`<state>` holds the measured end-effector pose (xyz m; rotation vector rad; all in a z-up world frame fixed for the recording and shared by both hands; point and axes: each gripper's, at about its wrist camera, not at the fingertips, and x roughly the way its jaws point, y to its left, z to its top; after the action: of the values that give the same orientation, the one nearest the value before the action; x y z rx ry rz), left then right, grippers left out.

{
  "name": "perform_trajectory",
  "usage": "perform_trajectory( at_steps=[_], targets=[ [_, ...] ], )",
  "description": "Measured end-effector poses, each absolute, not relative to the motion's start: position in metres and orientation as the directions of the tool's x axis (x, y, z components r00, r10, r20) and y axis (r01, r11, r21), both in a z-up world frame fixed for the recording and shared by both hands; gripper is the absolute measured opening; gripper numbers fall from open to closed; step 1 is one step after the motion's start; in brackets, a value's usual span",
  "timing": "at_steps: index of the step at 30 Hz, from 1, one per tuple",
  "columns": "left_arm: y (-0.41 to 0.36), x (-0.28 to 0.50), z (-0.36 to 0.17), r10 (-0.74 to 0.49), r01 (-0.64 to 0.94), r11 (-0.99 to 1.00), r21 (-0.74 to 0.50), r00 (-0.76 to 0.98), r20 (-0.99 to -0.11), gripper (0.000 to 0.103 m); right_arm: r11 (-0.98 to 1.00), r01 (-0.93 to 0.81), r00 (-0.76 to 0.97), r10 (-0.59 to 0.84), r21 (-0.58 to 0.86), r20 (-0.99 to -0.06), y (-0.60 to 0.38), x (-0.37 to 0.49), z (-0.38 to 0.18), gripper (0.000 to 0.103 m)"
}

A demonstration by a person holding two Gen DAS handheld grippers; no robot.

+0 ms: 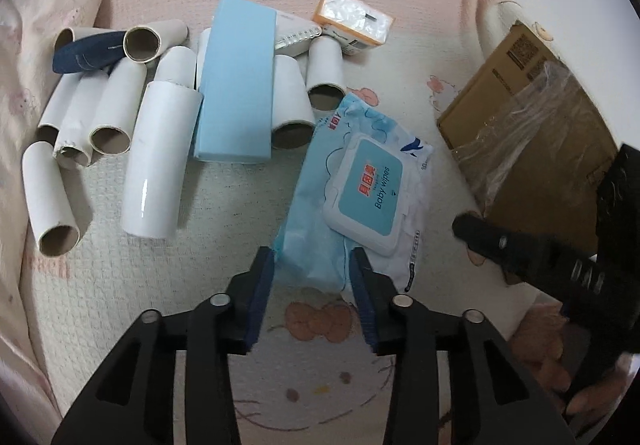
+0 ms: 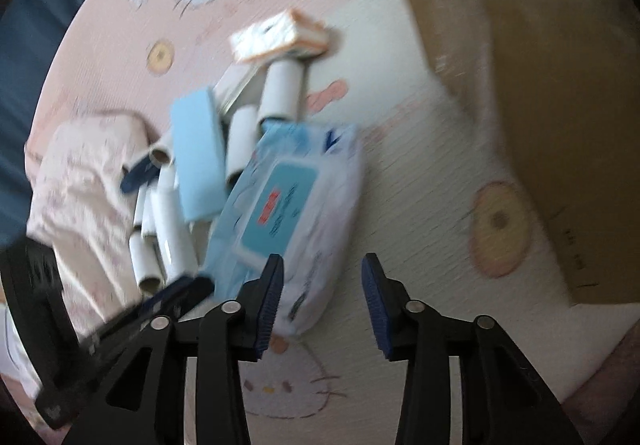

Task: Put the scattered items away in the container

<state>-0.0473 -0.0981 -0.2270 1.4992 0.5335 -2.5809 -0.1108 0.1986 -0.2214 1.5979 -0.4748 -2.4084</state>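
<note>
Tidying barely begun: everything in view lies outside the cardboard box.

Taking the baby-wipes pack (image 1: 362, 181) as landmark: the cardboard box (image 1: 532, 133) sits to its right, closed side and plastic wrap showing, its inside hidden, so I cannot tell whether anything is in it. Left of the pack lie the light blue box (image 1: 236, 85) and a heap of white paper tubes (image 1: 160, 161) with a dark blue item (image 1: 86, 55) among them; beyond it sits the orange-edged tissue pack (image 1: 352, 23). All rest on the cartoon-print mat (image 1: 160, 285). The left tongs (image 1: 313, 265) stand open astride the pack's near end, pads not pressing. The right tongs (image 2: 322, 277) gape empty just beside the pack.
</note>
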Motion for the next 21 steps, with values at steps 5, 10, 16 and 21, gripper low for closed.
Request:
perform_trajectory(
  at_steps=[5, 10, 16, 21],
  targets=[
    [-0.086, -0.044, -0.23, 0.029, 0.291, -0.937, -0.195, -0.492, -0.87, 0.044, -0.905, -0.062, -0.335, -0.378, 0.421, -0.863, 0.205, -0.116, -0.24, 0.043],
    [-0.09, -0.033, -0.234, 0.08, 0.305, -0.921, -0.243, -0.463, -0.883, 0.044, -0.901, -0.046, -0.265, -0.406, 0.432, -0.875, 0.192, -0.117, -0.257, 0.043],
    [-0.09, -0.037, -0.243, 0.148, 0.29, -0.907, -0.304, -0.457, -0.877, 0.026, -0.878, -0.036, -0.243, -0.456, 0.478, -0.856, 0.19, -0.115, -0.263, 0.025],
    [-0.085, -0.04, -0.236, 0.098, 0.253, -0.936, -0.245, -0.482, -0.871, 0.012, -0.889, 0.016, -0.24, -0.448, 0.458, -0.861, 0.176, -0.114, -0.258, 0.02]
  ],
)
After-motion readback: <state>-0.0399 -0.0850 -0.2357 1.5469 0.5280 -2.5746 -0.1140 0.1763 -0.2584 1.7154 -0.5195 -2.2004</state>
